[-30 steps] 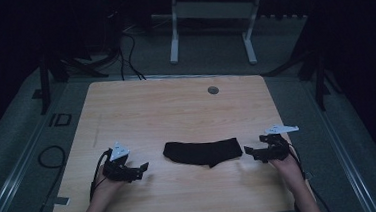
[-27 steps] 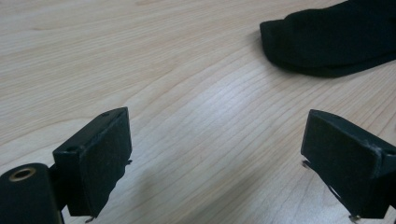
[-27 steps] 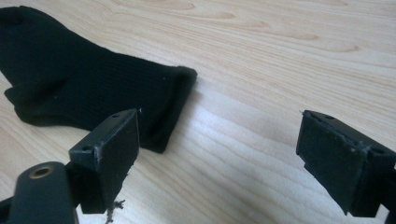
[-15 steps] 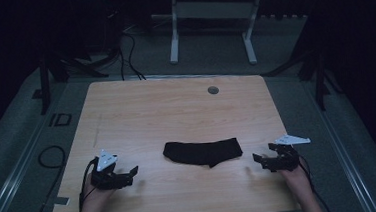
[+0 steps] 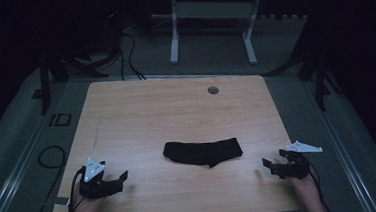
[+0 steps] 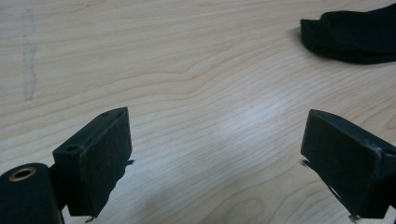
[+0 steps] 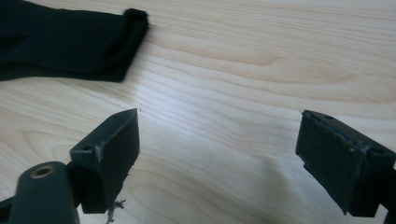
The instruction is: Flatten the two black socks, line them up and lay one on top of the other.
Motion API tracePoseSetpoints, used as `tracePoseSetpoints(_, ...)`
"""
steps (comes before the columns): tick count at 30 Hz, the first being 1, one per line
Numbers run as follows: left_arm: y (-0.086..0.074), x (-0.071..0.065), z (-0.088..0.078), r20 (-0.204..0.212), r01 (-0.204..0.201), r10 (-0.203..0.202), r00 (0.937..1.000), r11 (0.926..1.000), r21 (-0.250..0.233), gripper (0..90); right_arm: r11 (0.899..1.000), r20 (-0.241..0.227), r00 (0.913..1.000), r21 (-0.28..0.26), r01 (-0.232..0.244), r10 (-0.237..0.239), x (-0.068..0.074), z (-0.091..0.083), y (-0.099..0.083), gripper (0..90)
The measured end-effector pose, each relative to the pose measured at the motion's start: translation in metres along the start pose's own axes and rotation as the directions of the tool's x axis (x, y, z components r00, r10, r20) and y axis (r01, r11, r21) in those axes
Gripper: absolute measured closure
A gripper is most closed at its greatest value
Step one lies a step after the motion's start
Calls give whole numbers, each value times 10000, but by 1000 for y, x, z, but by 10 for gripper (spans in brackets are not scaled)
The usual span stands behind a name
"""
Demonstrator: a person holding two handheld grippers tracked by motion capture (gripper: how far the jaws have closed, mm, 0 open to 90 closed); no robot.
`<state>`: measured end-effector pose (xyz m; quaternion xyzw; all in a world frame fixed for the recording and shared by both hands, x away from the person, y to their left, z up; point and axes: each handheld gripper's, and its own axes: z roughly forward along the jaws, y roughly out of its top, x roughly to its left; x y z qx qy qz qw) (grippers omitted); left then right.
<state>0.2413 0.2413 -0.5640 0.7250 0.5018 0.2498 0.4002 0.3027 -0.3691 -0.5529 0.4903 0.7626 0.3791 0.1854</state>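
Observation:
A black folded cloth (image 5: 203, 152) lies flat near the middle of the wooden table (image 5: 176, 117). My left gripper (image 5: 123, 178) rests low at the front left, open, with nothing between its jaws; the cloth (image 6: 355, 32) shows at the upper right of its view. My right gripper (image 5: 265, 164) sits at the front right, open and empty, and the cloth's end (image 7: 70, 44) lies at the upper left ahead of it. Both grippers stand well apart from the cloth, one on each side.
A small round grey grommet (image 5: 213, 90) is set into the table near its far edge. Beyond the table stand a white metal frame (image 5: 210, 24) and dark cables (image 5: 121, 45) on the floor. A faint grey streak (image 6: 29, 60) marks the wood.
Both grippers have drawn back from the cloth's ends toward the table's front corners, left going left and right going right. The cloth lies unmoved.

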Motion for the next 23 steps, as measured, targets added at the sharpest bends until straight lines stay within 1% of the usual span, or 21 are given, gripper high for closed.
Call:
tracePoseSetpoints(1,-1,1,-1,-45,37,-37,10000,10000,-16,90,10000,109,9999,13,-7,7,-1,-1,-1,134)
tracePoseSetpoints(2,-2,2,-2,-245,126,-128,9996,9999,-80,90,10000,196,9998,14,-37,36,-2,-2,-2,134)
tracePoseSetpoints(3,-2,3,-4,-446,181,-192,9988,9995,-249,90,9999,244,9996,-17,-102,103,-3,-3,-3,134)
tracePoseSetpoints(5,-3,4,-6,-480,224,-240,9986,9992,-331,91,9999,269,9995,-53,-148,150,-4,-4,-4,134)
tracePoseSetpoints(6,-4,7,-8,-636,279,-299,9975,9991,-323,90,9997,360,9991,-135,-208,212,-5,-7,-5,134)
tracePoseSetpoints(9,-5,9,-11,-774,254,-281,9966,9990,-359,91,9989,405,9983,-227,-401,410,-6,-11,-6,134)
tracePoseSetpoints(11,-5,10,-12,-791,322,-357,9962,9984,-456,91,9983,439,9977,-318,-494,507,-8,-14,-6,134)
tracePoseSetpoints(13,-4,12,-14,-990,360,-420,9942,9974,-618,92,9978,563,9968,-375,-547,568,-9,-15,-6,134)
tracePoseSetpoints(14,-4,13,-14,-1000,451,-516,9936,9968,-664,96,9976,634,9963,-401,-560,584,-10,-15,-6,135)
tracePoseSetpoints(15,-4,14,-15,-1007,519,-588,9932,9962,-695,96,9969,626,9956,-422,-671,697,-11,-16,-6,135)
tracePoseSetpoints(16,-4,14,-15,-1007,519,-588,9932,9962,-695,97,9969,626,9956,-422,-671,697,-11,-16,-6,135)
tracePoseSetpoints(18,-4,16,-16,-1039,601,-678,9923,9953,-755,97,9952,689,9939,-514,-827,862,-13,-18,-6,136)
tracePoseSetpoints(20,-4,16,-15,-943,636,-703,9931,9953,-725,96,9941,698,9930,-605,-906,947,-13,-19,-5,136)
tracePoseSetpoints(23,-4,15,-15,-947,625,-689,9931,9957,-687,96,9941,726,9930,-625,-887,931,-13,-19,-5,136)
